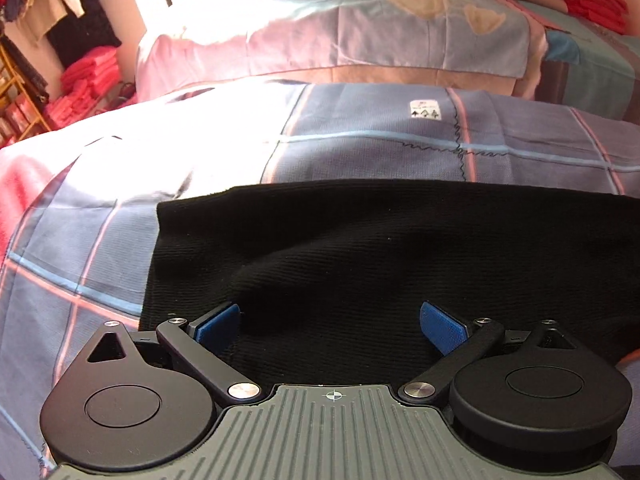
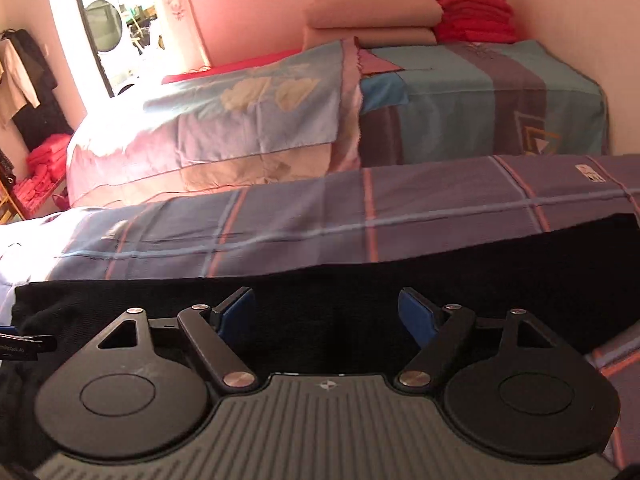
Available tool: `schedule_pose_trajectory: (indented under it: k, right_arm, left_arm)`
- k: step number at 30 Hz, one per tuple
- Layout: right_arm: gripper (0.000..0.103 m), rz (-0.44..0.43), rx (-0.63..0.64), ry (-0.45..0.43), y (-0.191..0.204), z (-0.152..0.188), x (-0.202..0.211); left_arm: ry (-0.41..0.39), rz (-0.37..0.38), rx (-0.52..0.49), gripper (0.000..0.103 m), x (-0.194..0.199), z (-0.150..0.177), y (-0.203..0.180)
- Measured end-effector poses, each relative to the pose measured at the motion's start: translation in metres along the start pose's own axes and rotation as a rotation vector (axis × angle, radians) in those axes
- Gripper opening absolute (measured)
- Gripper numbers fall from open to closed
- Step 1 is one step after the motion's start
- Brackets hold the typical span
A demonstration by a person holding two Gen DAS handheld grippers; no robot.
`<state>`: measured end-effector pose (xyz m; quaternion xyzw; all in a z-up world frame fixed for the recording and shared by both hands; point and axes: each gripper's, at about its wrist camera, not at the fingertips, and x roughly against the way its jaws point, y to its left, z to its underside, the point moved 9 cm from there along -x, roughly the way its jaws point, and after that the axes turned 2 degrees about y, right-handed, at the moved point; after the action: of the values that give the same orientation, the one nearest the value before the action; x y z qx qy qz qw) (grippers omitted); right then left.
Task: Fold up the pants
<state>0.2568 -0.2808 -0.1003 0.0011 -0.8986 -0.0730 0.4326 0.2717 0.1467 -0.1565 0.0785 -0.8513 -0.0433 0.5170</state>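
Observation:
Black ribbed pants [image 1: 360,248] lie flat on a blue checked bedsheet [image 1: 360,140], their left end squared off near the middle of the left wrist view. My left gripper [image 1: 330,326] hovers over the near part of the pants, jaws wide open, blue pads [image 1: 218,326] clear of the fabric. In the right wrist view the pants [image 2: 480,276] stretch as a long dark band across the sheet [image 2: 360,216]. My right gripper [image 2: 326,316] is above that band, open, with nothing pinched between its pads [image 2: 416,316]. The tip of the other gripper [image 2: 24,346] shows at the left edge.
A second bed with a light blue cover [image 2: 248,112] stands behind. Folded beige blankets [image 2: 372,24] and red towels [image 2: 472,10] sit at its far end. Clothes hang at the far left [image 1: 60,12] above pink stacks [image 1: 88,76]. A bright doorway [image 2: 116,28] is at the back.

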Motion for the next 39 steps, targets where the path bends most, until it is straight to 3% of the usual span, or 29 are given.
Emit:
schedule_pose_trajectory:
  k: [1, 3, 5, 6, 7, 9, 10, 12, 14, 15, 17, 19, 23, 26, 27, 30, 33, 36, 39]
  right_arm:
    - [0.068, 0.070, -0.009, 0.035, -0.029, 0.005, -0.010]
    - [0.047, 0.070, -0.097, -0.031, -0.064, -0.004, 0.004]
    - [0.059, 0.168, -0.190, -0.056, -0.086, -0.010, 0.019]
    - [0.075, 0.158, -0.203, -0.079, -0.087, -0.011, 0.024]
    - [0.078, 0.099, -0.193, -0.079, -0.079, -0.009, 0.025]
    - [0.077, 0.008, -0.114, -0.015, -0.059, 0.002, 0.012]
    - [0.078, 0.030, -0.055, 0.041, -0.052, 0.007, -0.002]
    - [0.074, 0.169, 0.048, 0.026, -0.047, 0.005, -0.005]
    - [0.075, 0.297, 0.012, 0.043, -0.045, -0.002, 0.002]
    - [0.075, 0.306, 0.018, 0.042, -0.036, -0.003, 0.009]
    - [0.076, 0.194, 0.102, 0.033, -0.004, 0.001, 0.027]
    - [0.080, 0.115, 0.198, 0.020, 0.030, 0.014, 0.054]
    - [0.078, -0.067, 0.284, 0.060, 0.083, 0.064, 0.109]
    - [0.070, -0.165, 0.286, 0.160, 0.107, 0.115, 0.132]
    - [0.065, -0.176, 0.302, 0.199, 0.112, 0.134, 0.132]
    - [0.035, -0.115, 0.285, 0.307, 0.113, 0.170, 0.116]
    - [0.028, -0.072, 0.416, 0.320, 0.116, 0.190, 0.126]
    - [0.026, -0.090, 0.400, 0.335, 0.105, 0.200, 0.139]
    - [0.026, -0.139, 0.284, 0.340, 0.096, 0.187, 0.143]
  left_arm:
    - [0.029, -0.007, 0.010, 0.103, -0.011, 0.003, 0.003]
    - [0.011, 0.009, 0.044, 0.103, -0.011, 0.006, 0.009]
    - [0.006, 0.017, 0.033, 0.103, -0.012, 0.007, 0.010]
    - [-0.005, 0.015, 0.021, 0.103, -0.011, 0.008, 0.009]
    - [-0.011, 0.010, 0.016, 0.103, -0.011, 0.008, 0.009]
    - [-0.013, 0.000, 0.021, 0.103, -0.008, 0.008, 0.009]
    - [-0.009, -0.002, 0.023, 0.103, -0.009, 0.007, 0.009]
    - [0.002, -0.002, 0.020, 0.103, -0.008, 0.007, 0.008]
    - [0.037, -0.022, 0.017, 0.103, -0.004, 0.007, 0.011]
    - [0.064, -0.060, 0.018, 0.103, 0.001, 0.009, 0.014]
    - [0.083, -0.120, -0.002, 0.103, 0.015, 0.016, 0.020]
    - [0.070, -0.126, -0.019, 0.103, 0.036, 0.031, 0.023]
    - [0.073, -0.062, 0.002, 0.103, 0.074, 0.069, 0.021]
    - [0.089, -0.002, 0.013, 0.103, 0.088, 0.098, 0.009]
    - [0.101, 0.013, 0.004, 0.103, 0.089, 0.108, 0.002]
    - [0.169, 0.041, -0.046, 0.103, 0.076, 0.133, -0.019]
    - [0.151, 0.028, -0.085, 0.103, 0.072, 0.140, -0.019]
    - [0.178, 0.059, -0.054, 0.103, 0.072, 0.148, -0.006]
    - [0.182, 0.074, -0.050, 0.103, 0.076, 0.151, 0.000]
